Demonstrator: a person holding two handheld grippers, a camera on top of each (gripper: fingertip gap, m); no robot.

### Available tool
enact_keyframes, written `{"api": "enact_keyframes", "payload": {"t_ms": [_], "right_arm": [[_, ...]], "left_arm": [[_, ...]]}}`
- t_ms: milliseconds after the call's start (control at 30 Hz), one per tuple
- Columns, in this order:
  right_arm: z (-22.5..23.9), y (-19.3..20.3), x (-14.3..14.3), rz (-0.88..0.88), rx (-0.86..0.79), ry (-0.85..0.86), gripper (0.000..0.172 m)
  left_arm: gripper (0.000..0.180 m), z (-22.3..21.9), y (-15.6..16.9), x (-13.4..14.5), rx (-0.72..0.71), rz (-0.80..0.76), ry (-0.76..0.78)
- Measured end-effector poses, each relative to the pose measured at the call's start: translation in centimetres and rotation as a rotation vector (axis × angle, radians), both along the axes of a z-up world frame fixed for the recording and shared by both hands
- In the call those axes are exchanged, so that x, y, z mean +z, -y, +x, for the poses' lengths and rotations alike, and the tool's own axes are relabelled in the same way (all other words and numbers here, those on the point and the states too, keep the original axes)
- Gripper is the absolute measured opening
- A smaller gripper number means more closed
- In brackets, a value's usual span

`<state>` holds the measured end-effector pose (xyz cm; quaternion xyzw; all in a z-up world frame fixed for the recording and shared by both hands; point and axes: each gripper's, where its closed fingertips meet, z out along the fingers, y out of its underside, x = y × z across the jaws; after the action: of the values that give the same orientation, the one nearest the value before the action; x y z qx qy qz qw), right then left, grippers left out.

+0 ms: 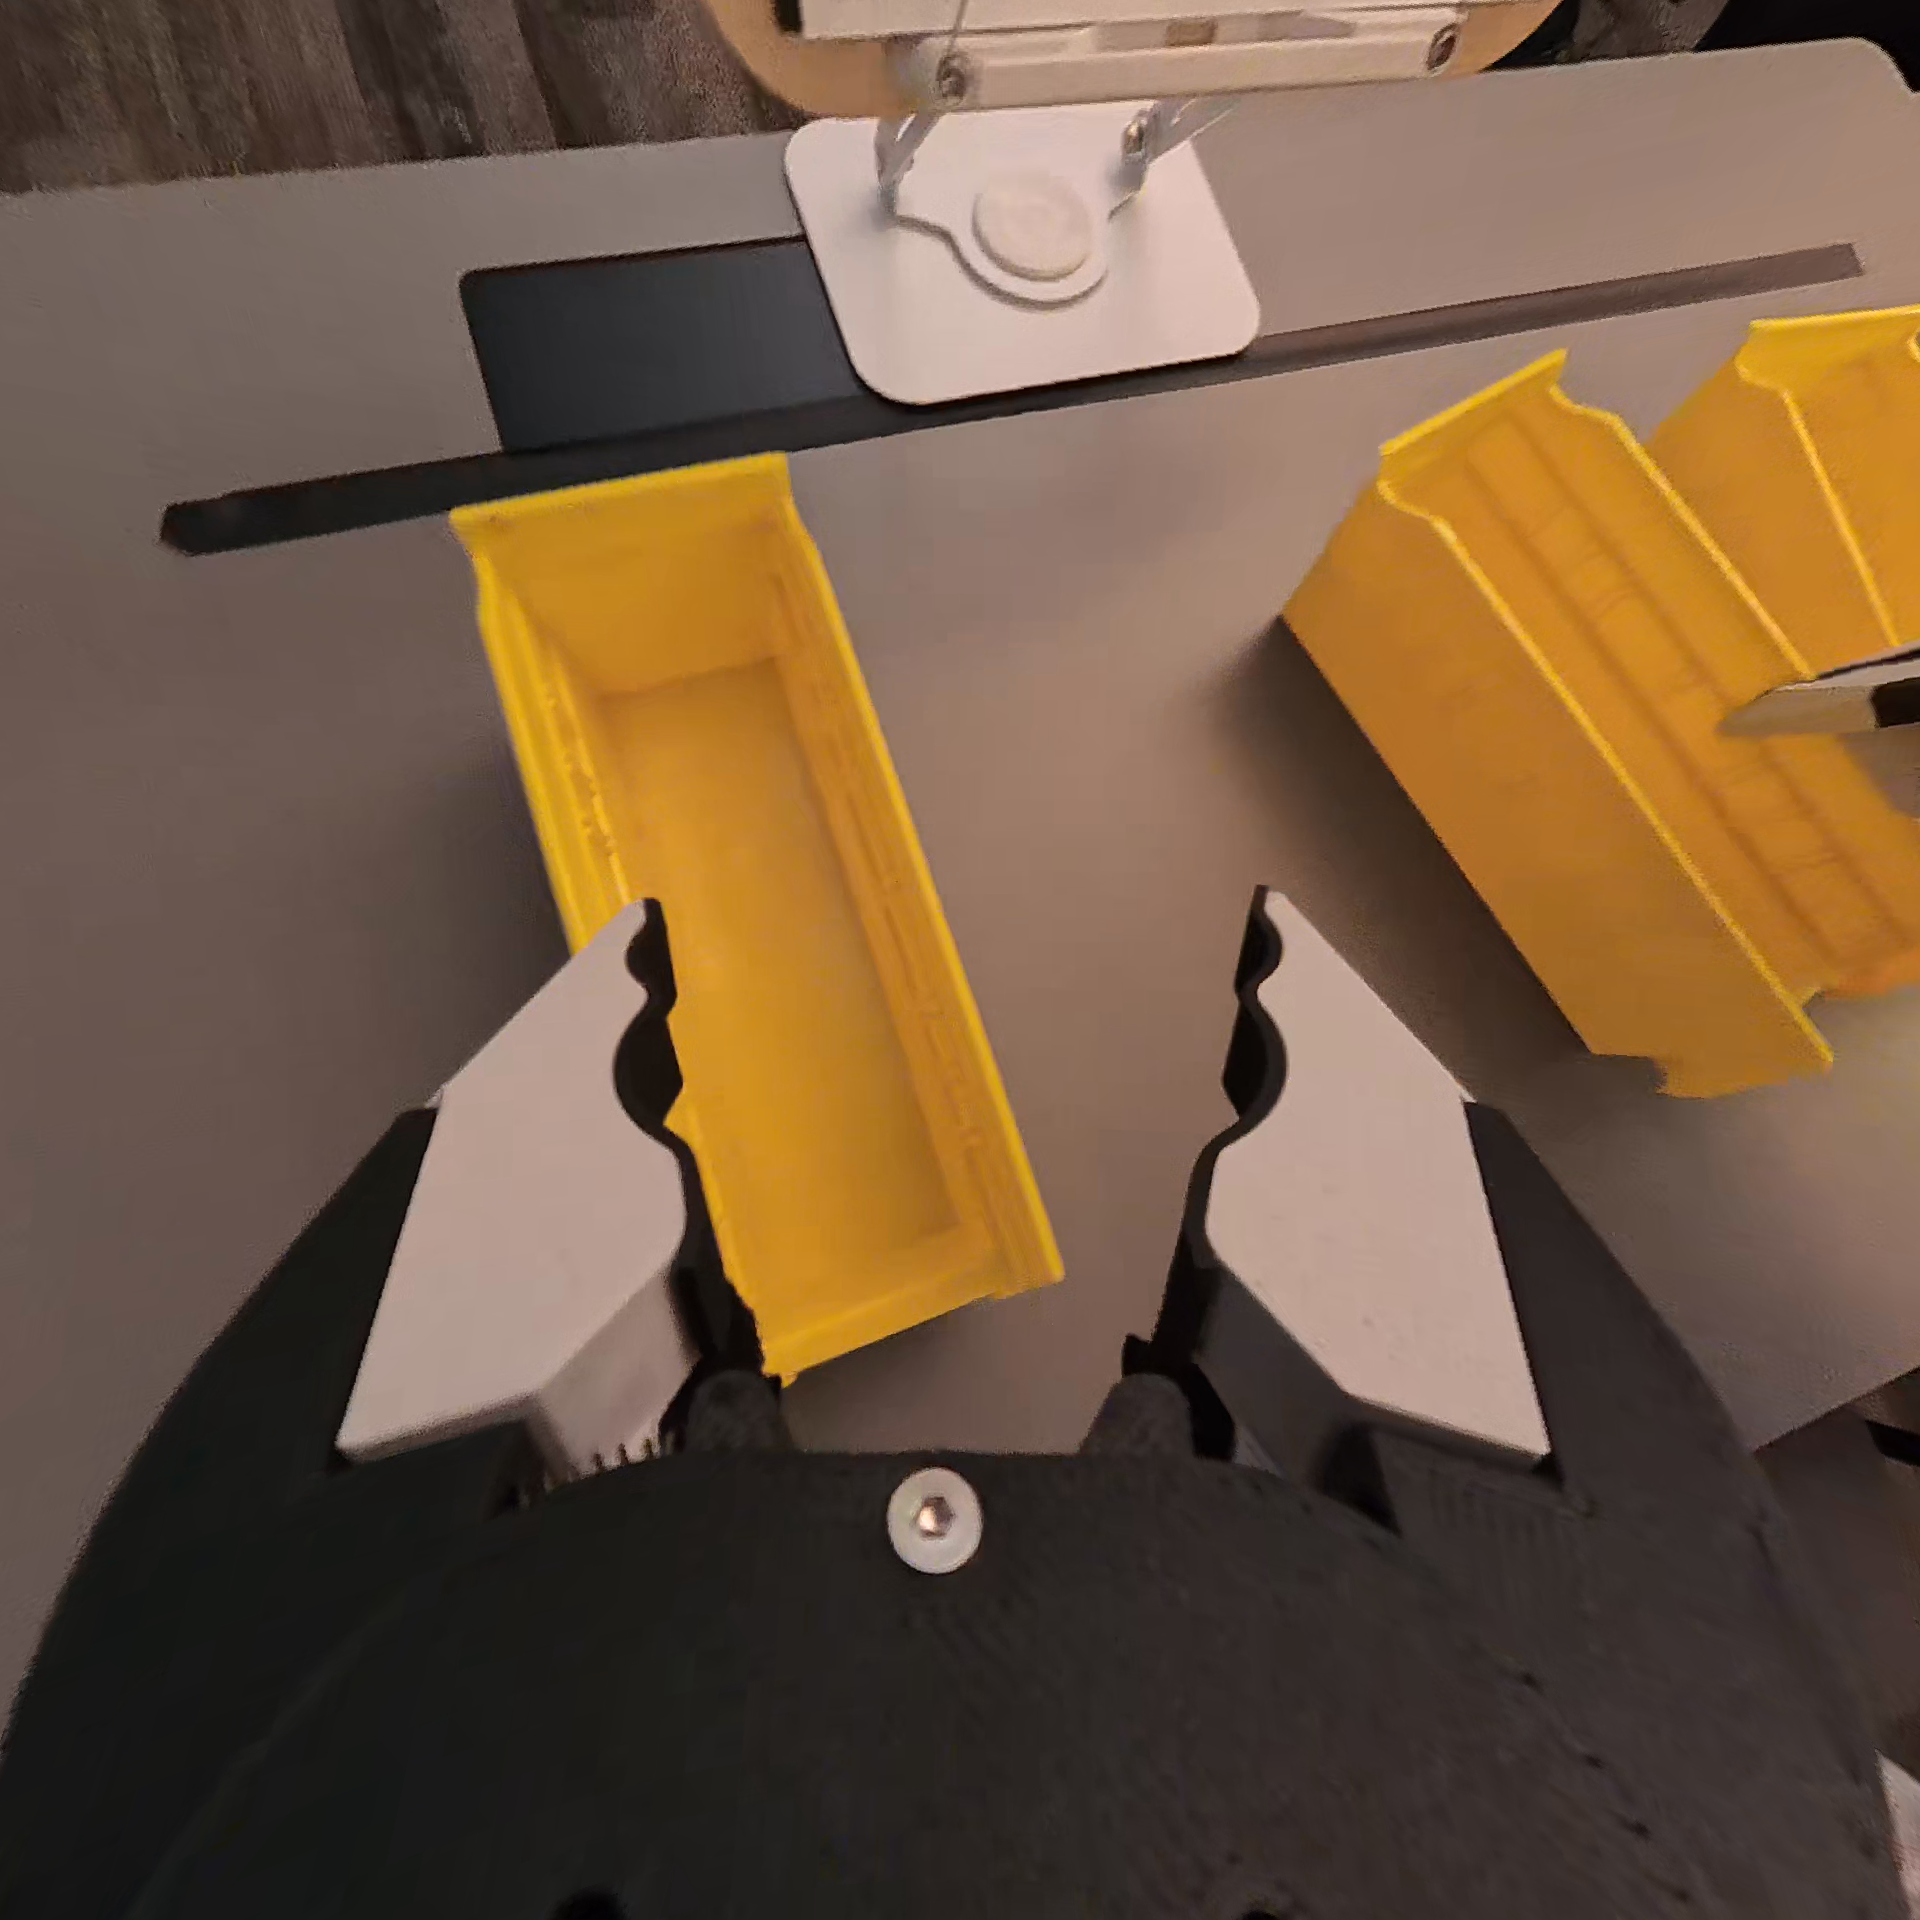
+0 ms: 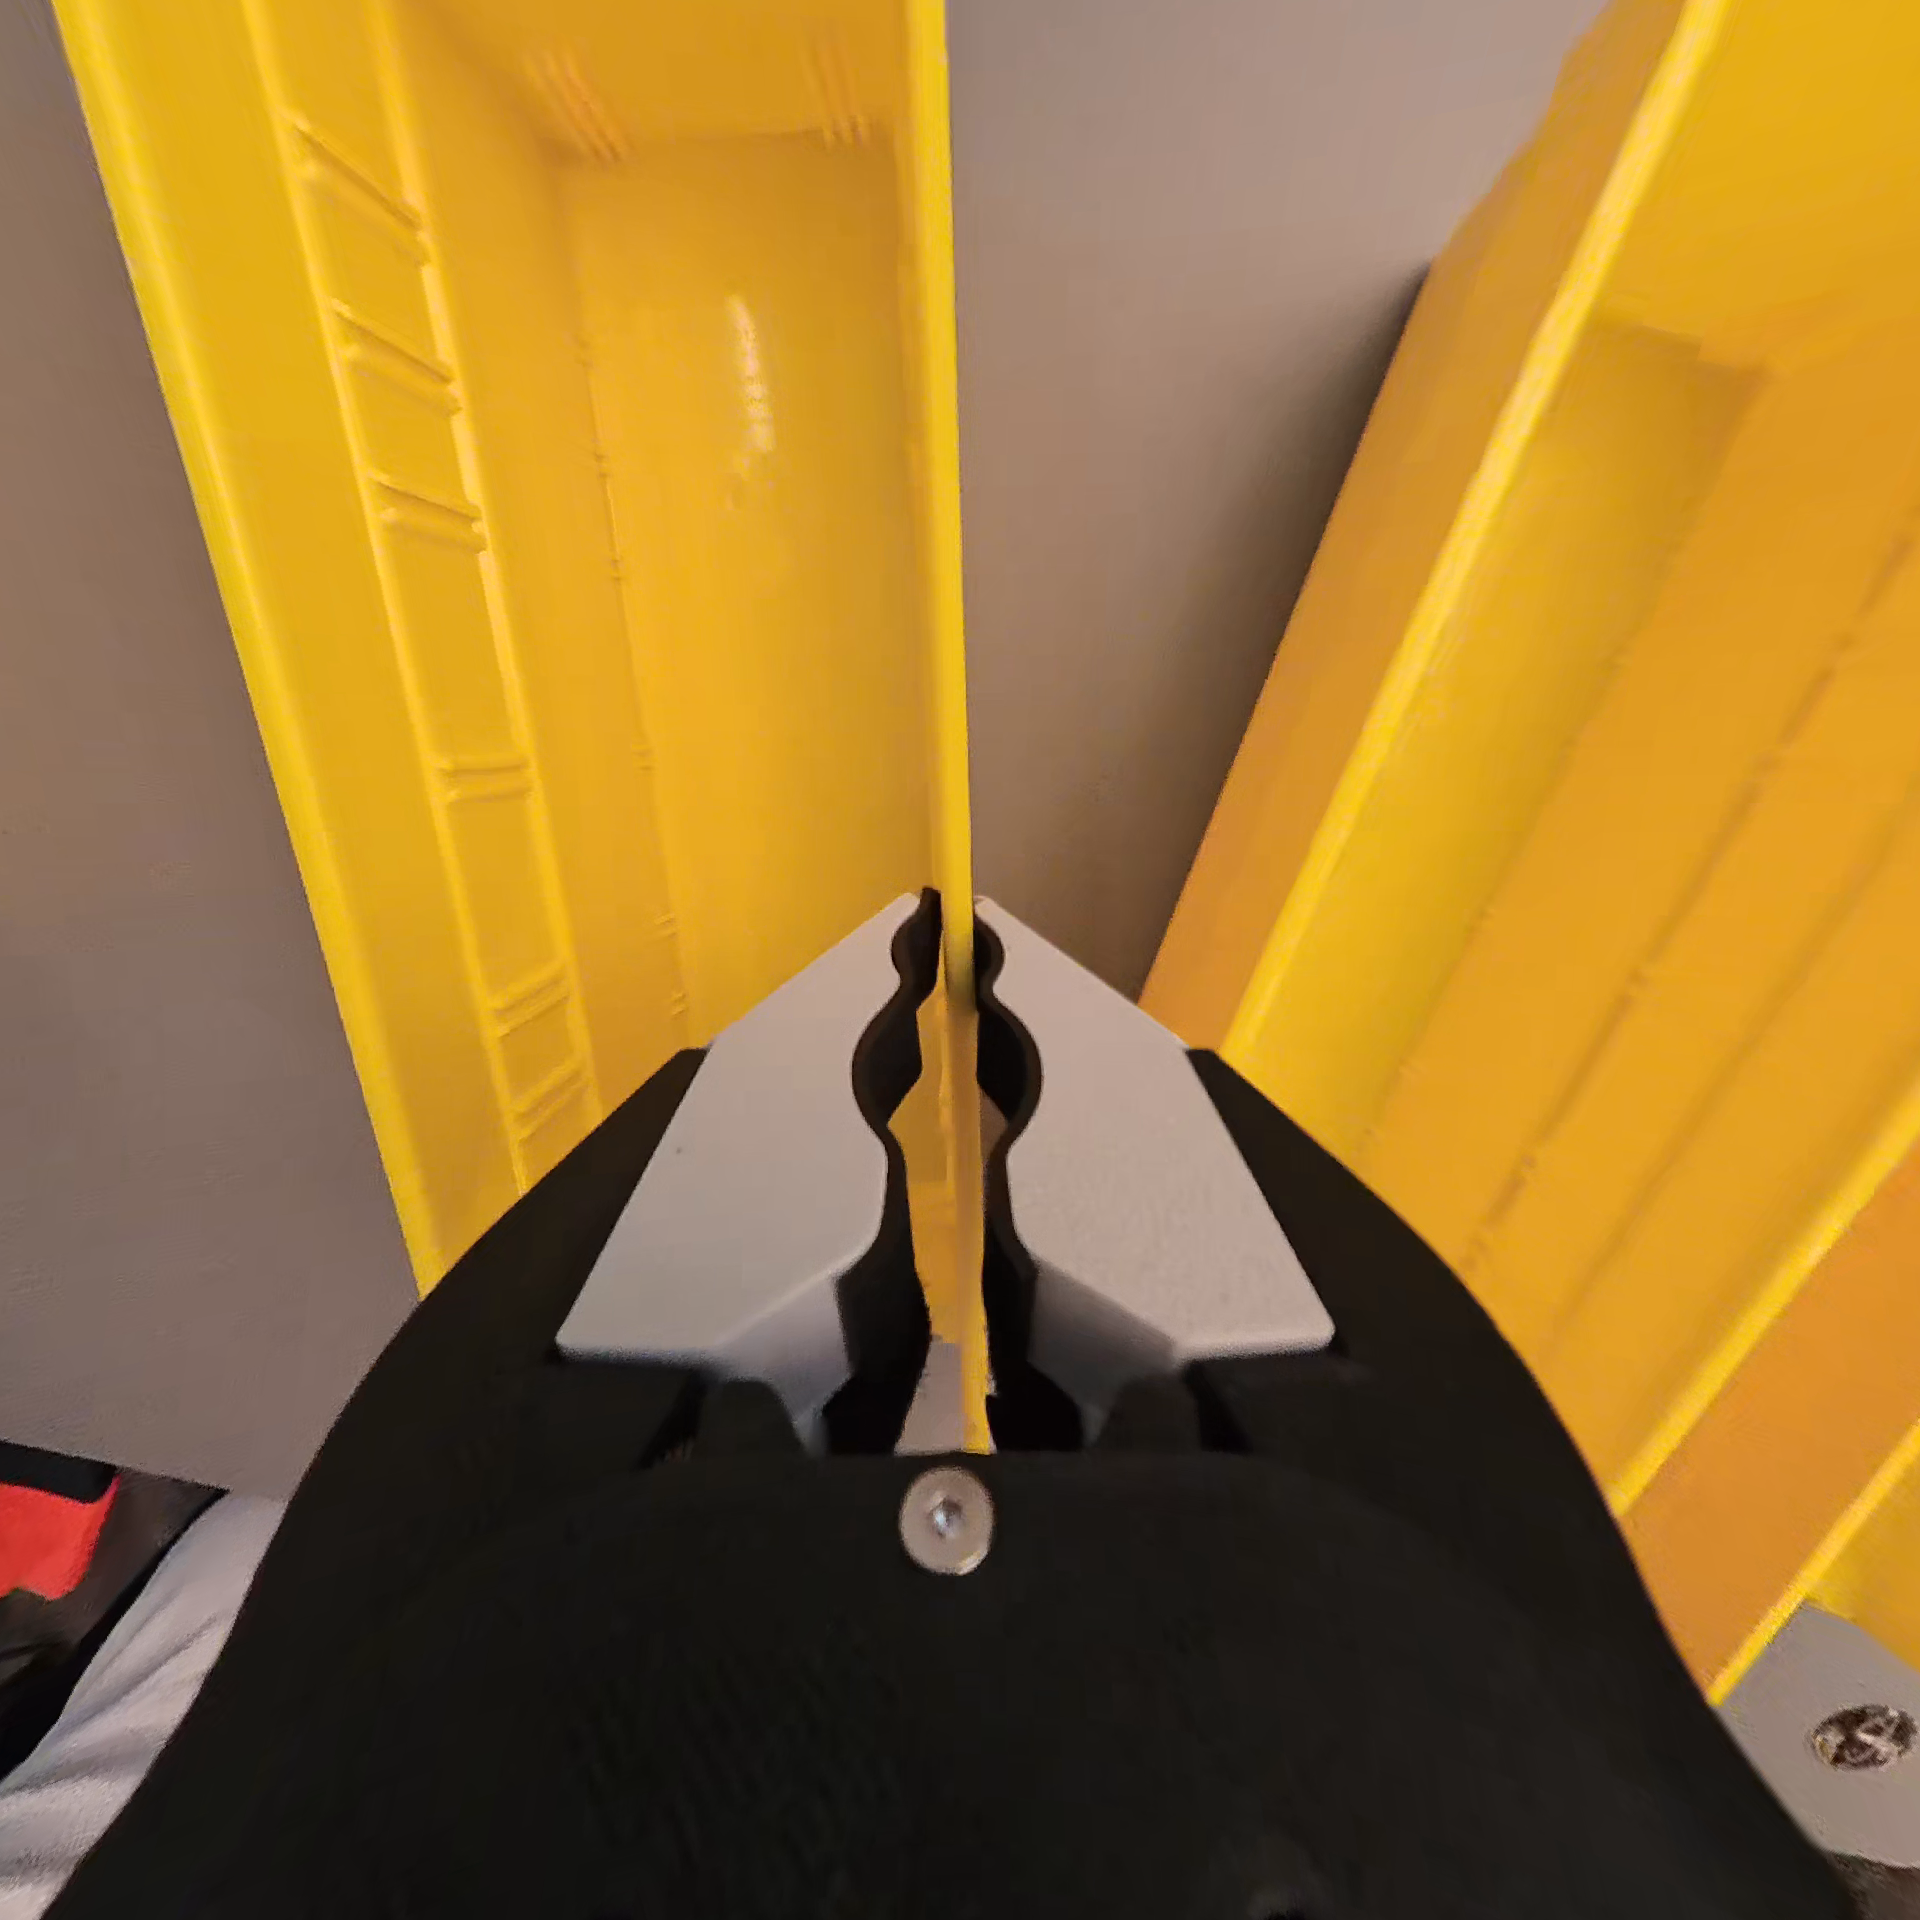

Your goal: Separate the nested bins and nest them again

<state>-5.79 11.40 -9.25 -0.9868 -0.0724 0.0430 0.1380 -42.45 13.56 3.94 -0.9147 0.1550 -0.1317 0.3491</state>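
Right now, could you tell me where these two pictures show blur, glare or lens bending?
Left wrist view: sharp bin, the table's far edge bowed, right-hand bins slightly soft. Right wrist view: a glare streak inside the bin, the neighbouring bin smeared.

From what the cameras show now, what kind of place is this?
Probably an office or home desk: a flat grey tabletop with a white monitor-style stand base, a dark cable slot, and wood-look flooring.

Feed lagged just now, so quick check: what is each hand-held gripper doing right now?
Left hand-held gripper: open, holding nothing, over the yellow bin standing on the table.
Right hand-held gripper: closed on the thin side wall of a yellow bin.
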Motion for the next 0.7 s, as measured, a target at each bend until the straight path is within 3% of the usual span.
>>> {"api": "enact_keyframes", "payload": {"t_ms": [200,533,700], "right_arm": [[0.3,0.4,0.0,0.010,-0.106,-0.071,0.001],[-2.0,0.5,-0.2,-0.012,-0.200,-0.187,0.001],[-1.8,0.5,-0.1,0.003,-0.200,-0.166,0.000]], "left_arm": [[0.106,-2.5,0.2,-0.7,0.030,-0.008,0.028],[0.105,-2.0,0.5,-0.6,0.011,0.002,0.020],[0.126,-4.0,0.4,-2.3,0.043,-0.031,-0.032]]}}
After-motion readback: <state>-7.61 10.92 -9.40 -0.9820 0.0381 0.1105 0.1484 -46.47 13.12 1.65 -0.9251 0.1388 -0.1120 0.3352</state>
